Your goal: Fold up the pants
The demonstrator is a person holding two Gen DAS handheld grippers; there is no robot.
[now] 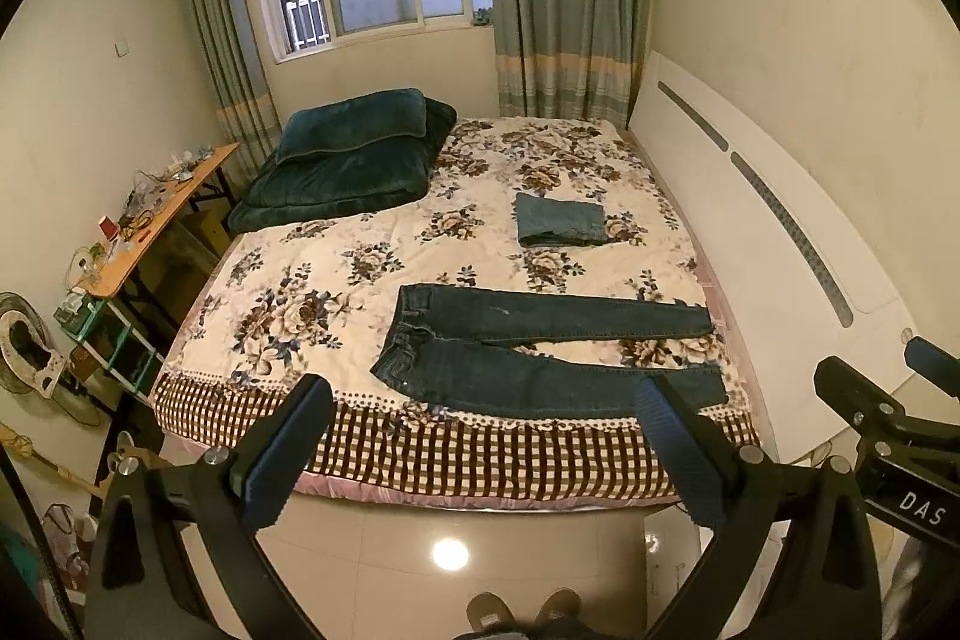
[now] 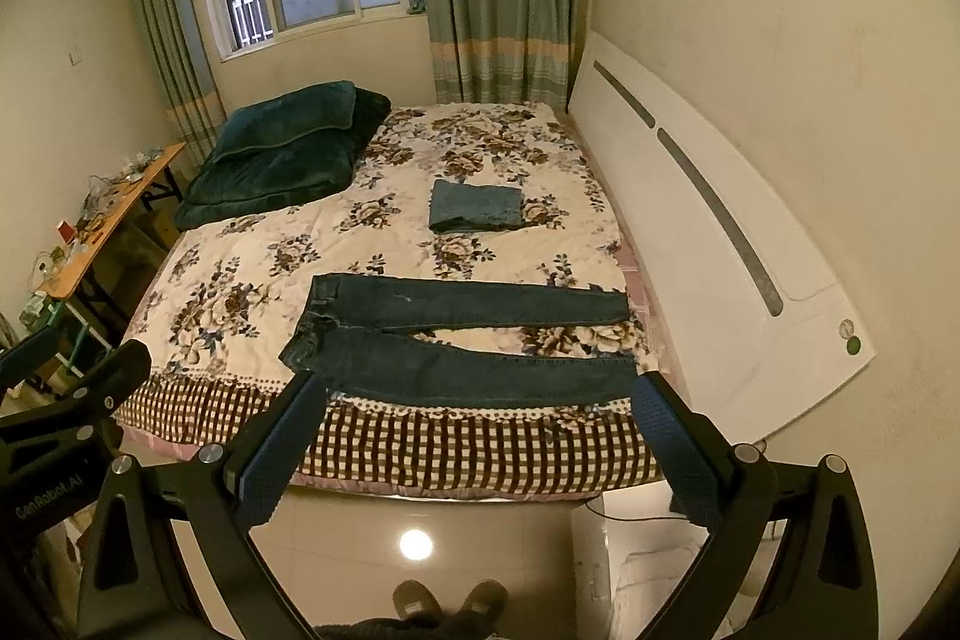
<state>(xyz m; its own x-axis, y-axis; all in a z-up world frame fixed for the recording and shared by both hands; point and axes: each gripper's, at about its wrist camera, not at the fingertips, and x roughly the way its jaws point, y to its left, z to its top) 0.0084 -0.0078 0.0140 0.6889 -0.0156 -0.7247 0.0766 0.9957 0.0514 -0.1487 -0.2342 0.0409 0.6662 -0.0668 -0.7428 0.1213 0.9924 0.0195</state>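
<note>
Dark blue jeans (image 1: 528, 346) lie flat on the bed's near edge, waistband at left, legs spread apart toward the right; they also show in the right wrist view (image 2: 456, 340). A second pair of jeans, folded (image 1: 561, 220), lies further back on the bed, also in the right wrist view (image 2: 477, 206). My left gripper (image 1: 480, 454) is open and empty, held above the floor in front of the bed. My right gripper (image 2: 480, 454) is open and empty, also short of the bed; it shows at the right edge of the left wrist view (image 1: 888, 412).
The bed (image 1: 420, 454) has a floral cover with a checked border. A dark green folded quilt and pillow (image 1: 348, 160) lie at its back left. A white headboard (image 1: 780, 232) runs along the right. A cluttered wooden side table (image 1: 150, 226) stands left. My feet (image 1: 522, 610) are on shiny tile.
</note>
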